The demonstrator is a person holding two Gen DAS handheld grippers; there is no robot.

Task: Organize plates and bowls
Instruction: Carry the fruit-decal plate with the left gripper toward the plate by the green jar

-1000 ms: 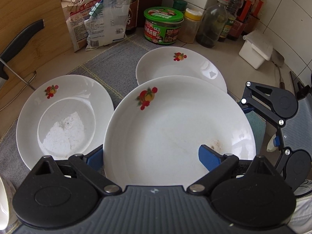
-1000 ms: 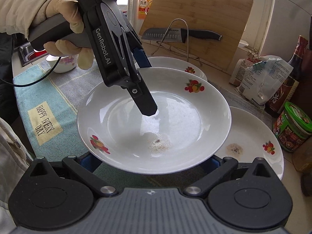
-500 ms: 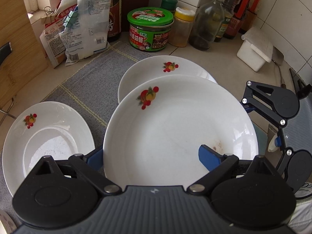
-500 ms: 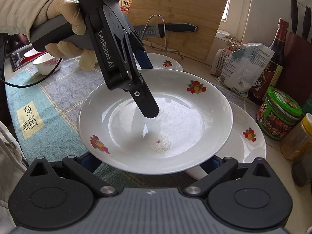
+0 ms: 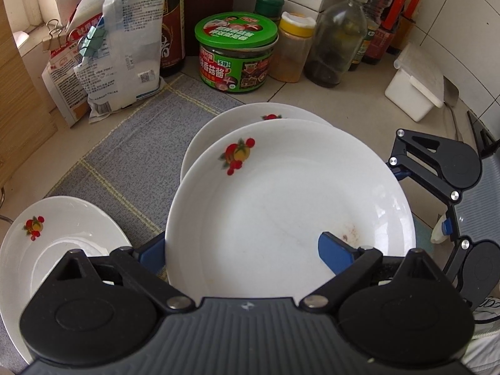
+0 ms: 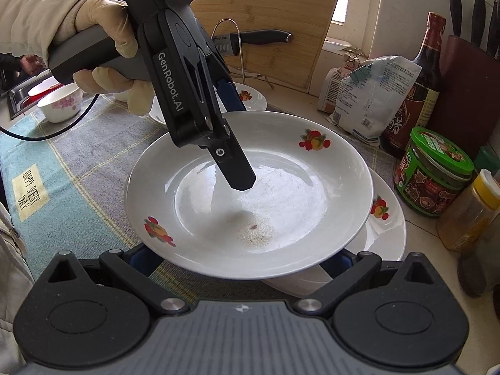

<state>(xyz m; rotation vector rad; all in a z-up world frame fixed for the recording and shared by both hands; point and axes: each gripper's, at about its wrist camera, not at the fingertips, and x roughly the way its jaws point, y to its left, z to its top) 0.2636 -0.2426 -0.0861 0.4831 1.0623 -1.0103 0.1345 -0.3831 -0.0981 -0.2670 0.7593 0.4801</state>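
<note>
plate held over a second plate on a crowded kitchen counter

a white plate point(image 5: 281, 206) with a fruit motif is gripped at its rim by the left gripper point(image 5: 240, 251), one blue finger point(image 5: 336, 254) lying over the inside of the dish and the other under the rim. the plate is held above a second plate point(image 5: 250, 115) of the same pattern, which rests on a grey mat point(image 5: 131, 156) spread over the counter point(image 5: 328, 103); whether the two are touching cannot be told. a third plate point(image 5: 56, 243) is seen on the mat to the left, well apart.

in the right wrist view, the right gripper point(image 6: 240, 257) is seen at the near rim of the held plate, its blue fingers spread wide to either side below it, with nothing clamped. the left gripper's body is gripped by a gloved hand point(image 6: 103, 47) and stands across the view of the far side.

the back of the counter is crowded by a green-lidded jar point(image 5: 236, 53), a yellow-capped jar point(image 5: 292, 50), a glass bottle point(image 5: 337, 40), paper bags point(image 5: 125, 50) and a white box point(image 5: 415, 90). a small flowered bowl point(image 6: 61, 106) is seen at the far left, and a knife point(image 6: 256, 39) is propped against a wooden board point(image 6: 275, 15).
</note>
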